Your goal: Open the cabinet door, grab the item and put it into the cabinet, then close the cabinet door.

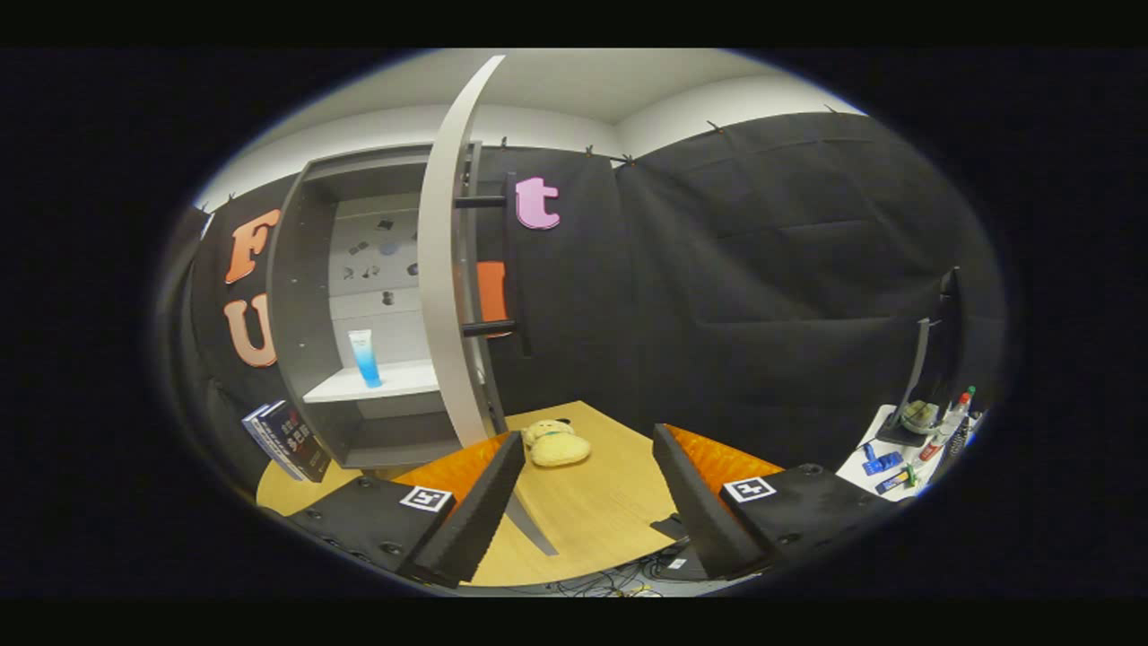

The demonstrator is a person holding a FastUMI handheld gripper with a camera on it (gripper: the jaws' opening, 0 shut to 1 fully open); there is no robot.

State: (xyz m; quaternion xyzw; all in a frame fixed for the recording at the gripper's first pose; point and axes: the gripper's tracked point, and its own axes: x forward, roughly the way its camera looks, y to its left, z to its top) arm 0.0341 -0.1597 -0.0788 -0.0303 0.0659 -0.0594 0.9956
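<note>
A grey cabinet point(309, 305) stands at the left of the wooden table point(610, 502), its pale door point(444, 269) swung wide open toward me, edge-on. A blue-and-white tube point(364, 357) stands upright on the cabinet's white shelf point(395, 381). A yellow plush toy point(556, 444) lies on the table just ahead of my fingers, to the right of the door's lower edge. My gripper point(587, 484) is open, nothing between its fingers, hovering above the table's near edge.
Dark books point(287, 440) lean against the cabinet's left side. A white side table point(874, 449) at the right carries bottles, small packets and a monitor stand. Cables point(619, 583) lie on the floor below the table edge.
</note>
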